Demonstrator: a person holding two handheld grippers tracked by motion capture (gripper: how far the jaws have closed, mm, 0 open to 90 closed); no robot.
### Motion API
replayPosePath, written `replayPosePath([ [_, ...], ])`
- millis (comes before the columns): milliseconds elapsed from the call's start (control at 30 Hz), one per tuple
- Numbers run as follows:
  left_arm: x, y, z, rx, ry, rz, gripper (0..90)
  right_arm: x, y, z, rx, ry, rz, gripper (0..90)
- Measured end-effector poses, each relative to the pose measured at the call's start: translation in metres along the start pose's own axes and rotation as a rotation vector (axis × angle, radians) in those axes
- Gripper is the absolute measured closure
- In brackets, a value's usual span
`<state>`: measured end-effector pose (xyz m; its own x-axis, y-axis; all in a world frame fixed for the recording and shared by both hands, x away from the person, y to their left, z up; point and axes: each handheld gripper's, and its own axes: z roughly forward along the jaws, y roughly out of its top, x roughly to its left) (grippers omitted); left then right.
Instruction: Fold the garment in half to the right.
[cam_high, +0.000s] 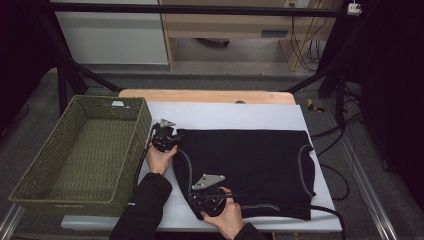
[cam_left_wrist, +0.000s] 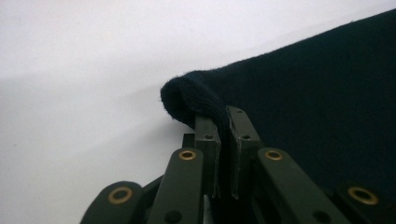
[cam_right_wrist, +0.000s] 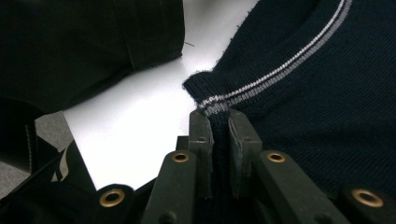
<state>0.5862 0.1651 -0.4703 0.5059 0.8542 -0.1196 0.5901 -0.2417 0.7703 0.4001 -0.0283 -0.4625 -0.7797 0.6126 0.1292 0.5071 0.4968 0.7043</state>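
My landmark is the dark navy knitted garment with pale grey stripe trim, which lies flat on the white sheet covering the wooden table, its long axis running across the table from left to right. Both my tools sit at its left end. My left gripper is clamped on the garment's far-left corner, a rolled lip of knit bunched between the pads, as the left gripper view shows. My right gripper is pinched shut on the near-left corner, right on the striped ribbed hem. So the whole body of the cloth stretches away to the right of both grips, and I judge the coming move to be a fold carrying this left edge over toward the right end. The olive-green woven basket stands just left of the garment, close by my left hand, and is empty. Nothing rests on the garment, so the path rightward looks free; only my trailing cables cross its near-left part.
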Motion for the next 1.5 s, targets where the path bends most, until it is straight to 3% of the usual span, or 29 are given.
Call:
replayPosePath([
  [700, -0.008, 0.023, -0.030, -0.055, -0.006, 0.034, 84.2, -0.001, 0.012, -0.024, -0.059, 0.032, 0.004, 82.1],
  [933, -0.009, 0.030, -0.038, -0.050, -0.003, 0.037, 84.2, -0.004, 0.019, -0.034, -0.096, 0.049, 0.014, 82.1],
  [1167, -0.015, 0.039, -0.046, -0.075, 0.002, 0.056, 84.3, -0.005, 0.023, -0.039, -0.114, 0.056, 0.022, 82.1],
  [1500, -0.013, 0.050, -0.060, -0.097, 0.012, 0.059, 84.3, -0.005, 0.028, -0.043, -0.142, 0.078, 0.026, 82.1],
])
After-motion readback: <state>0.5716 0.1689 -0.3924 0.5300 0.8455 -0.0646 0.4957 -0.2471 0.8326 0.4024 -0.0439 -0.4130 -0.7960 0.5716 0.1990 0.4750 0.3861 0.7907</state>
